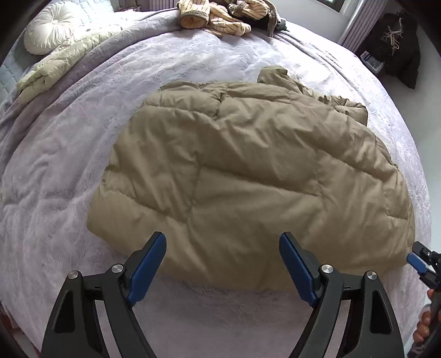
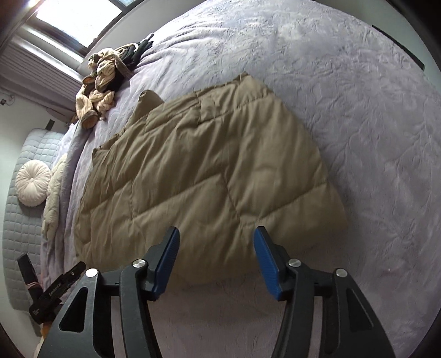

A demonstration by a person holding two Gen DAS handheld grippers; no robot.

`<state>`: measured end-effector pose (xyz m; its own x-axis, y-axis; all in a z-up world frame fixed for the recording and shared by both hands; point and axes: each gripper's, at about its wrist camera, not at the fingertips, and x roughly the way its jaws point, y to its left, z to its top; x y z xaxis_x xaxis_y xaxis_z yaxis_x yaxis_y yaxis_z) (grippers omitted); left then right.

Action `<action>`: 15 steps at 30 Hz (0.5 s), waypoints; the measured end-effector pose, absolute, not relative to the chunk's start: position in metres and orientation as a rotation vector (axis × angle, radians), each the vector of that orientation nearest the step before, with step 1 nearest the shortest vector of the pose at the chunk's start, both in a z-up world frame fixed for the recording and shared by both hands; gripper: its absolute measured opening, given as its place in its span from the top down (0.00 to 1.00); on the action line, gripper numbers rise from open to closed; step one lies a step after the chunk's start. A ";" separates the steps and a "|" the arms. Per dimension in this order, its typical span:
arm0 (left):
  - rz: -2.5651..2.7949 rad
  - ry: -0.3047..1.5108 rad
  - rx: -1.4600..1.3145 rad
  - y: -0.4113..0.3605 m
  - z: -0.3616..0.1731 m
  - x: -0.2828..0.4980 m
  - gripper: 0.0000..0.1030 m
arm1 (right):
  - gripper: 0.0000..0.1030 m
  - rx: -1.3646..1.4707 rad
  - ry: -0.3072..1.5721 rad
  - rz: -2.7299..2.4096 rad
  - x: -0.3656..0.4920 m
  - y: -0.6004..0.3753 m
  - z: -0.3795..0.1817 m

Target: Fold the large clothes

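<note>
A tan quilted puffer jacket lies flat and folded on the lilac bedspread; it also shows in the right wrist view. My left gripper is open and empty, hovering over the jacket's near edge. My right gripper is open and empty, also over the jacket's near edge. The right gripper shows at the right rim of the left wrist view, beside the jacket's near right corner. Part of the left gripper's body shows at the lower left of the right wrist view.
A heap of striped cream and dark clothes lies at the bed's far edge, also in the right wrist view. A round white cushion and a pale green quilted garment lie at the far left. A dark bag stands on the floor.
</note>
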<state>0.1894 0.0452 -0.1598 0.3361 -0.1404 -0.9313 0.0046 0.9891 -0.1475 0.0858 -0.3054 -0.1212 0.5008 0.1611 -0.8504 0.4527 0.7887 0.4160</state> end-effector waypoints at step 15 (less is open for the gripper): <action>-0.056 1.272 -0.100 0.031 -0.176 0.162 0.00 | 0.14 0.757 1.043 -0.096 0.064 -0.302 -0.136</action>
<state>0.1623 0.0314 -0.1755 0.2934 -0.0978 -0.9510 -0.0135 0.9942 -0.1064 0.0643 -0.3015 -0.1363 0.5241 0.2710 -0.8074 0.4141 0.7473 0.5196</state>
